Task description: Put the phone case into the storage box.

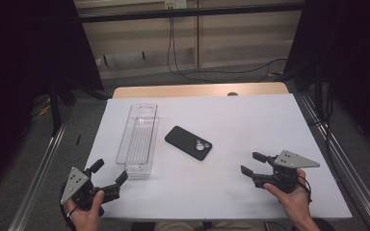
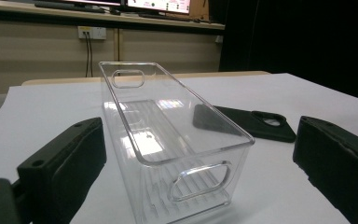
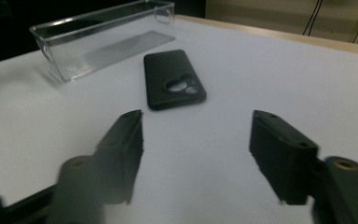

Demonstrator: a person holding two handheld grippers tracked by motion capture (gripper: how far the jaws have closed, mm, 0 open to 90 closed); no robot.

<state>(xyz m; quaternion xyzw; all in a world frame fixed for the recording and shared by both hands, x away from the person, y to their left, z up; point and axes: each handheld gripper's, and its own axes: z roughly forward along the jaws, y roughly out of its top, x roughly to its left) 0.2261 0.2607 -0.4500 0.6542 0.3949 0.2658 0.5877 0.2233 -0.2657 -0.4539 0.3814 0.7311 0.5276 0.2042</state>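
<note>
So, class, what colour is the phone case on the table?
Black; the phone case shows best in the right gripper view.

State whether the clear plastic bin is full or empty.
Empty: the clear bin shows only its ribbed floor through the walls, and the black phone case lies outside beside it.

In the left gripper view, the clear plastic bin (image 2: 168, 135) veils the near end of the black phone case (image 2: 256, 123). In the right gripper view, the bin's left end blurs.

black grippers (image 1: 110, 174), grey three-cornered plates (image 1: 74, 183); black jaws
</note>
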